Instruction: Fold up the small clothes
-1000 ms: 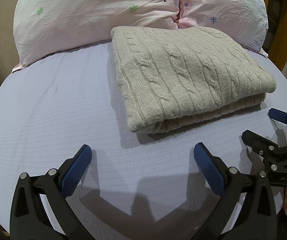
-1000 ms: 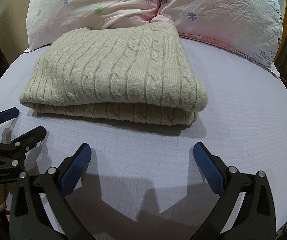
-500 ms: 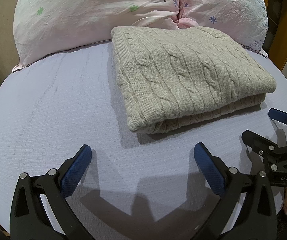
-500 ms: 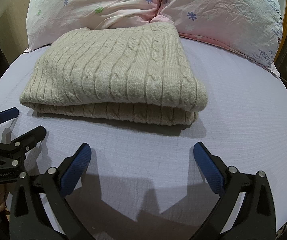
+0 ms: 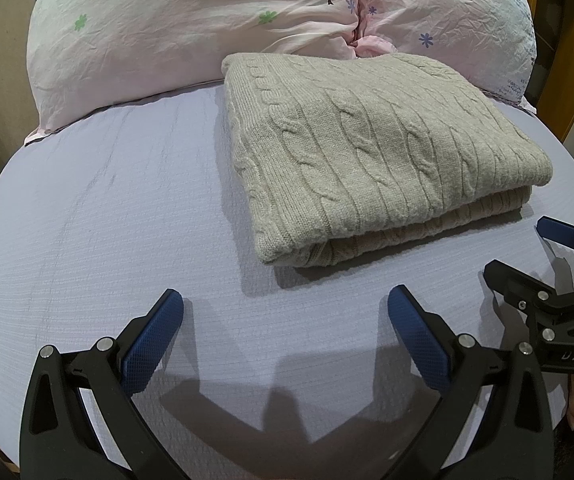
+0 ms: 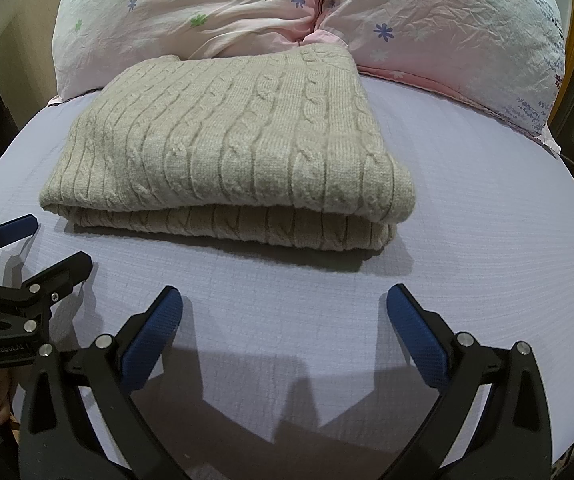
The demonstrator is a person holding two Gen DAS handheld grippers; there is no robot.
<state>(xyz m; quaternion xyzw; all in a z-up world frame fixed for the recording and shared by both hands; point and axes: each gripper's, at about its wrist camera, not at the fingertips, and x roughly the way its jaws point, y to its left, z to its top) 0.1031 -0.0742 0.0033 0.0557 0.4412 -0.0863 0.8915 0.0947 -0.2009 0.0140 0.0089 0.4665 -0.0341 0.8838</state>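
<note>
A beige cable-knit sweater (image 5: 371,152) lies folded in a flat rectangle on the lavender bed sheet (image 5: 107,220); it also shows in the right wrist view (image 6: 231,144). My left gripper (image 5: 285,320) is open and empty, just short of the sweater's near left corner. My right gripper (image 6: 285,320) is open and empty, in front of the sweater's near edge. Each gripper shows in the other's view, the right one (image 5: 527,256) at the right and the left one (image 6: 43,244) at the left, both with jaws apart.
Two pink floral pillows (image 5: 191,24) (image 6: 447,20) lie against the sweater's far edge. A wooden bed frame (image 5: 567,64) stands at the right. The sheet (image 6: 487,208) runs to both sides of the sweater.
</note>
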